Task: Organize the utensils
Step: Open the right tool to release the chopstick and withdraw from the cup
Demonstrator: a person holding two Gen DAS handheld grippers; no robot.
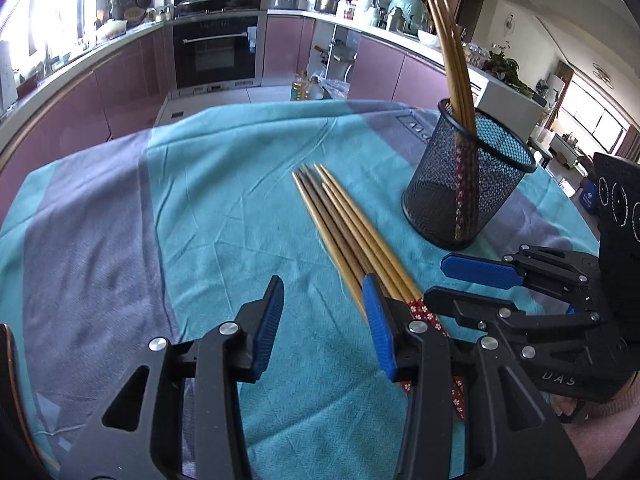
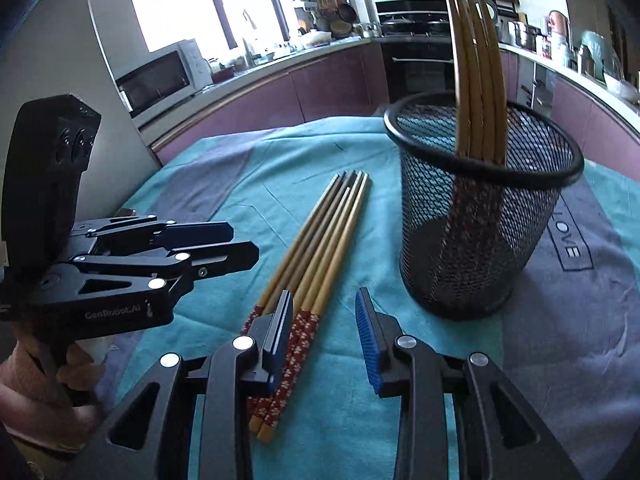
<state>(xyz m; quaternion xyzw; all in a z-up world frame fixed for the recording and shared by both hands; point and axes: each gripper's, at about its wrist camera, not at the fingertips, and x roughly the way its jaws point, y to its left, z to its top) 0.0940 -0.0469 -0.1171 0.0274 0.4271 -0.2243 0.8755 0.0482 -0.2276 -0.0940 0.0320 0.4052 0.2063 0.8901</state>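
Observation:
Several wooden chopsticks (image 1: 348, 224) with red flowered handles lie in a bundle on the teal cloth; they also show in the right wrist view (image 2: 320, 240). A black mesh cup (image 1: 468, 184) stands upright to their right and holds several more chopsticks (image 1: 452, 60); the cup (image 2: 480, 216) and its chopsticks (image 2: 476, 60) show in the right wrist view too. My left gripper (image 1: 324, 292) is open and empty, its right finger beside the bundle's handles. My right gripper (image 2: 324, 304) is open and empty, its left finger over the handles.
The table is covered by a teal and grey cloth (image 1: 160, 208). My right gripper (image 1: 520, 280) shows at the right of the left wrist view, my left gripper (image 2: 160, 256) at the left of the right wrist view. Kitchen counters and an oven (image 1: 218, 48) stand behind.

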